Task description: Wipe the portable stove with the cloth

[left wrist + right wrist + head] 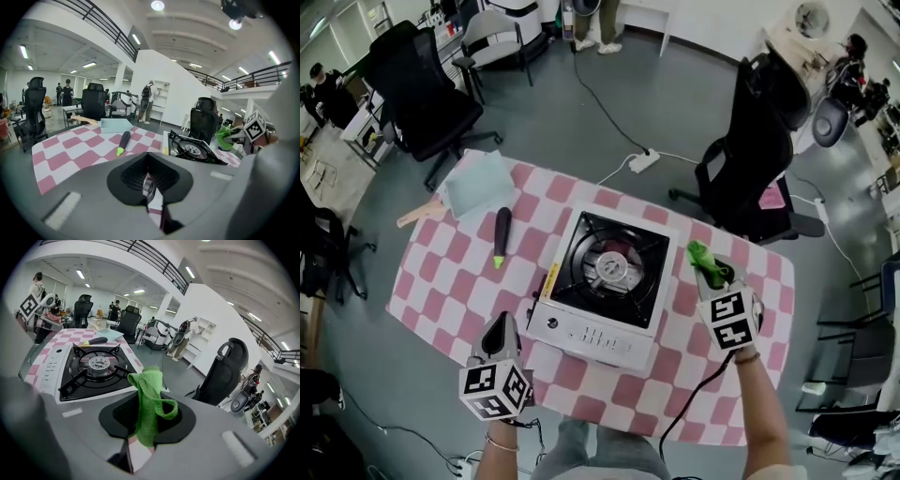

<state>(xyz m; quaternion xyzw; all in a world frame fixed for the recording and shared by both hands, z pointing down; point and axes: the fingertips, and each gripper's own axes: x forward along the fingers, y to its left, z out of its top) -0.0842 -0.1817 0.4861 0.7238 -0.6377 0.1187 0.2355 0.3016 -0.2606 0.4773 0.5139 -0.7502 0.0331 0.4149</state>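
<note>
On the pink-checked table (441,281), a dark purple aubergine (502,234) and a pale blue tray (480,184) lie left of the white, black-topped portable stove (605,281), just right of which the right gripper (713,275) pinches the crumpled green cloth (703,257) between its jaws, while the left gripper (500,326) sits near the stove's front-left corner, jaws closed and empty.
</note>
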